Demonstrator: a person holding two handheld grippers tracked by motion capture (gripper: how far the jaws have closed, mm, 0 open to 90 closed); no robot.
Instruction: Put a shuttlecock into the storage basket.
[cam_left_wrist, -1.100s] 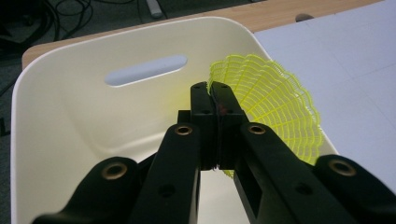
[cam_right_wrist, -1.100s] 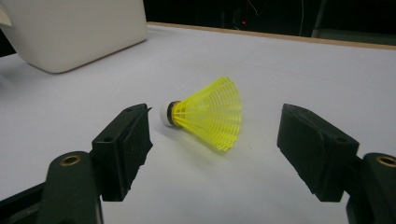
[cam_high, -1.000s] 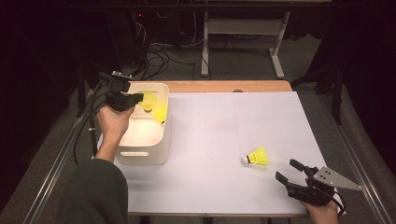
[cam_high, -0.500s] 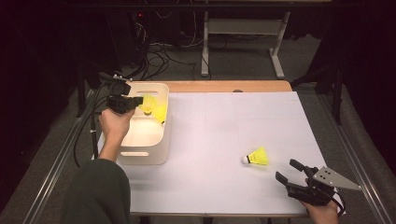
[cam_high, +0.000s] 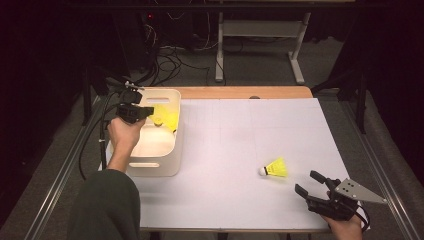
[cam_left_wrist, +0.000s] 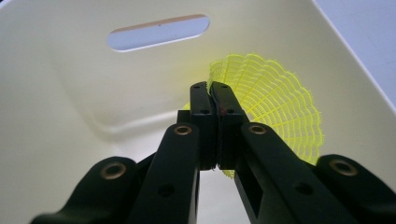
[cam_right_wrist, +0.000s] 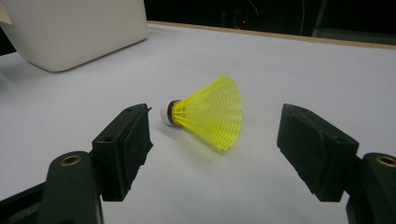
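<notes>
Shuttlecock (cam_right_wrist: 208, 116) lies on its side on the desk (cam_high: 225, 150), cork pointing left, straight ahead of the right hand-held gripper (cam_right_wrist: 215, 149), whose jaws gape either side, nothing gripped.

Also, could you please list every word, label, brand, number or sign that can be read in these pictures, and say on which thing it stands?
None: there is no readable text.
The white bin, the yellow shuttlecock on the table, the shuttlecock in the bin, the white table cover and the grey plate on the right gripper all look plain, without print.
</notes>
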